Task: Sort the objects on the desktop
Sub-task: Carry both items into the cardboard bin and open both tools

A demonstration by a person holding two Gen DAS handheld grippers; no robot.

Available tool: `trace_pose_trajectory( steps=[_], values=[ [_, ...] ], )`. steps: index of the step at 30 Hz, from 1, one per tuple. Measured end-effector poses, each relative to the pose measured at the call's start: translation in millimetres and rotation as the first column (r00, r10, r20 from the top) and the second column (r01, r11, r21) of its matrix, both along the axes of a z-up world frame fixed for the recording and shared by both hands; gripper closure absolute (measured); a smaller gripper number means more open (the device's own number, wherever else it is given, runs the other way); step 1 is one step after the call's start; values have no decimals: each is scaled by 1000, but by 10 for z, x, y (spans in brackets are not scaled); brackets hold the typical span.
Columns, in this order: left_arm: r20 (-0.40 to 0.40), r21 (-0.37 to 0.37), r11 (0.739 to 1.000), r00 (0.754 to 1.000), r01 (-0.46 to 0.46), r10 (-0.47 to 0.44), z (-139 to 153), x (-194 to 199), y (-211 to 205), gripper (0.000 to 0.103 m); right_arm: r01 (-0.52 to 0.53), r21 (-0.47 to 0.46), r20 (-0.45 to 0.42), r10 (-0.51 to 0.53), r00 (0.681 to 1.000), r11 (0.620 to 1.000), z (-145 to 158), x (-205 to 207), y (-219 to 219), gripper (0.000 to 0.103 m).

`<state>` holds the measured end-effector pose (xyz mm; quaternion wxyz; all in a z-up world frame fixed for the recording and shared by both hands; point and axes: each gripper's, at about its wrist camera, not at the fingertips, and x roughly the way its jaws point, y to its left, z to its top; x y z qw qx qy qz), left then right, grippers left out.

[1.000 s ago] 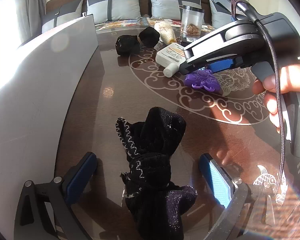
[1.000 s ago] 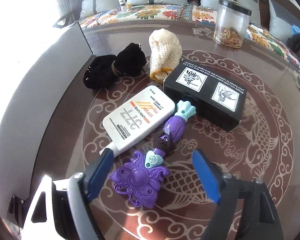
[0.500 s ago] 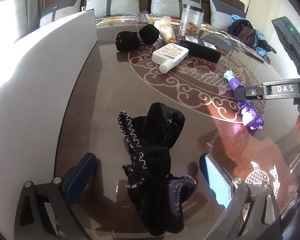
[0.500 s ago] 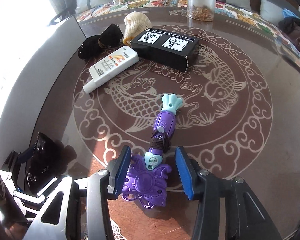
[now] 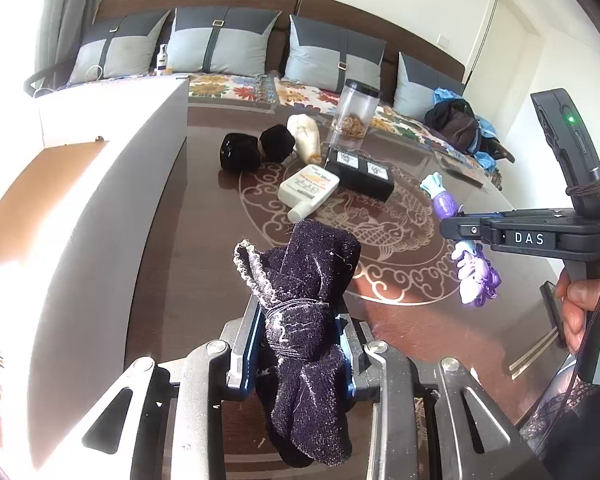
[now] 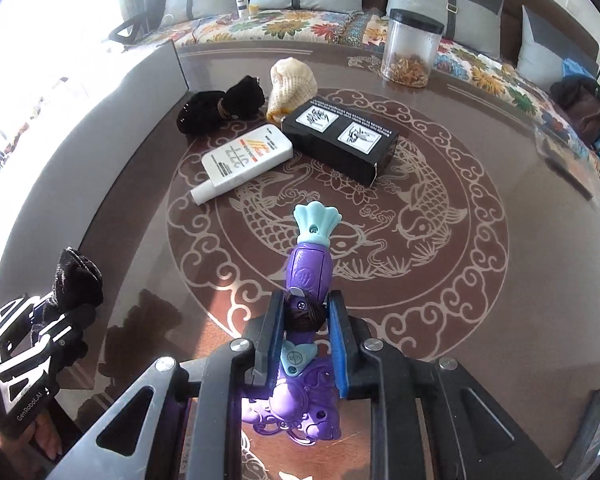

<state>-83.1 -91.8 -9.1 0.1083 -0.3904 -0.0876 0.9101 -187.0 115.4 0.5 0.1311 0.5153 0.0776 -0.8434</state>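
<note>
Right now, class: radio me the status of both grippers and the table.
Left gripper shut on black sock bundle. Right gripper shut on purple toy. Tube, black box, jar left on table.

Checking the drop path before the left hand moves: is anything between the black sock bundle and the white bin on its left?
Nothing visible. The left gripper holds the sock bundle above the table, right beside the bin. Only the bin's own wall stands between them, to be cleared from above. The other items lie farther out on the table.

Wrist views look forward and down, close over the table point(image 5: 172, 240), sharing the black box point(image 5: 360, 178) point(image 6: 340, 140).
</note>
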Motion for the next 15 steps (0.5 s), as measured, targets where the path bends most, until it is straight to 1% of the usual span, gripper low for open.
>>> trace_pose_trajectory(
  steps=[2,4,6,8,10,11,13,15],
  values=[
    [-33,33,999,999,0,1,205,108,-66,72,-31,-14,-60,30,998,999,274,80,-118,82],
    [-56,65,998,998,-20,23,403,197,-215,72,-71,-41,-112,66,992,997,569,124,-321,81],
    [-81,79,995,994,-65,71,589,293,-474,72,-124,-75,-152,111,982,989,815,137,-601,81],
    [-92,76,989,986,-131,137,721,376,-830,72,-185,-110,-187,163,969,977,1013,175,-952,81],
    [-77,65,977,975,-205,210,761,433,-1254,72,-251,-148,-207,218,954,957,1146,234,-1328,81],
    [-60,48,969,968,-243,246,745,446,-1477,72,-284,-169,-210,247,946,944,1182,256,-1532,81],
    [-8,22,946,946,-323,323,652,475,-1904,72,-342,-200,-220,299,929,918,1205,308,-1941,81],
    [51,13,929,928,-371,370,509,498,-2238,72,-398,-223,-224,351,909,890,1152,349,-2349,81]
  ],
)
